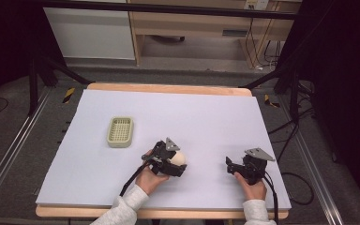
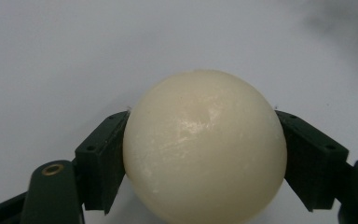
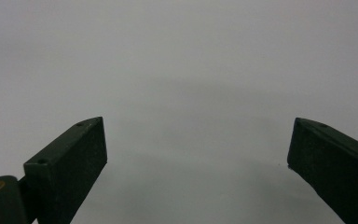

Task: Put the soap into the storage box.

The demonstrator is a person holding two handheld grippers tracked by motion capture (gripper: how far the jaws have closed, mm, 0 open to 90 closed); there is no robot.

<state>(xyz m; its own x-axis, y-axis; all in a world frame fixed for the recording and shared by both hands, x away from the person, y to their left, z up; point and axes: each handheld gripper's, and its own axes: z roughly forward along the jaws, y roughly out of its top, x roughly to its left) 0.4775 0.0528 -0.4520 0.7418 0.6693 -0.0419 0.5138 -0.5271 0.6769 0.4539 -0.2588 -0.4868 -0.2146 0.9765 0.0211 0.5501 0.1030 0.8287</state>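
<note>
Right of the soap tray (image 1: 120, 131), nearer my edge of the table (image 1: 215, 117), my left gripper (image 2: 205, 154) has its two jaws pressed against opposite flanks of a cream egg-shaped ball (image 2: 205, 147), which looks to be at or just above the white surface; I cannot tell whether it is lifted yet. The contact sits at about the widest part of the ball, on a smooth, glossy, rounded surface, and the flat jaw faces meet it along small patches. Main risk, as I judge it: the ball squirts forward or downward out of the jaws if I squeeze harder or tilt the hand, since nothing on a curved shell stops it sliding. Second risk: if released short of the tray it would likely roll on the flat table, possibly toward the edge. Third: the tray is shallow and ribbed, so a drop from height could bounce the ball out over its low wall. My right gripper (image 1: 243, 168) rests farther right of the tray, well apart from the ball, jaws spread wide with nothing between them, so it offers no backstop. Keep grip steady, hand level, and lower before letting go.
</note>
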